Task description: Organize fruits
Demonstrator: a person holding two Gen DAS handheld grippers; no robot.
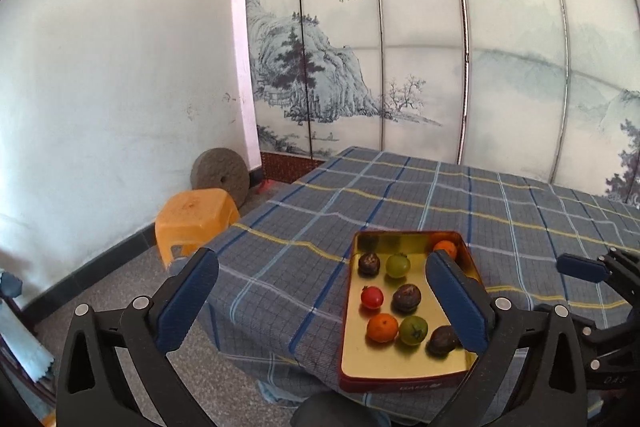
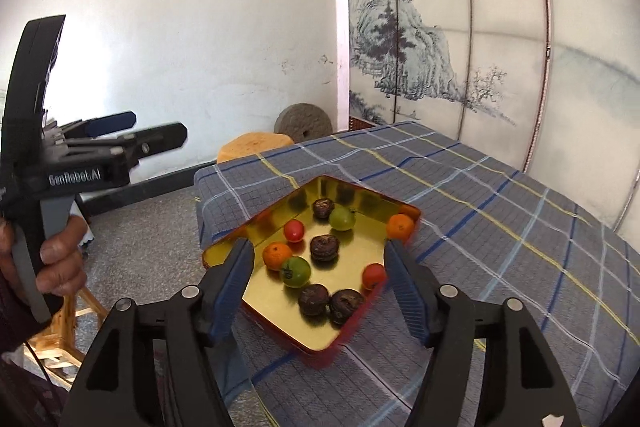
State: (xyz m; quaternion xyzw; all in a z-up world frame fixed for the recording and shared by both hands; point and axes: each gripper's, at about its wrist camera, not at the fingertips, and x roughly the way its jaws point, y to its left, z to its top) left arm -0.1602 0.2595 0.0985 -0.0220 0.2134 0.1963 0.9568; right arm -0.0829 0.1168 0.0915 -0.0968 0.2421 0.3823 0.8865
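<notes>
A red tin tray with a gold inside (image 1: 352,347) (image 2: 256,227) lies on the checked tablecloth near the table's front corner. In it lie several small fruits: oranges (image 1: 382,327) (image 2: 400,227), red tomatoes (image 1: 372,297) (image 2: 294,230), green tomatoes (image 1: 413,330) (image 2: 296,271) and dark brown wrinkled fruits (image 1: 406,297) (image 2: 324,247). My left gripper (image 1: 320,303) is open and empty, above the tray's left side. My right gripper (image 2: 320,287) is open and empty, hovering just above the tray's near end. The right gripper also shows at the right edge of the left wrist view (image 1: 588,267).
The table (image 1: 440,195) with the blue-grey checked cloth runs back to a painted folding screen (image 1: 420,47). An orange plastic stool (image 1: 196,219) and a round millstone (image 1: 220,175) stand on the floor left of the table. A wooden stool (image 2: 60,339) stands lower left.
</notes>
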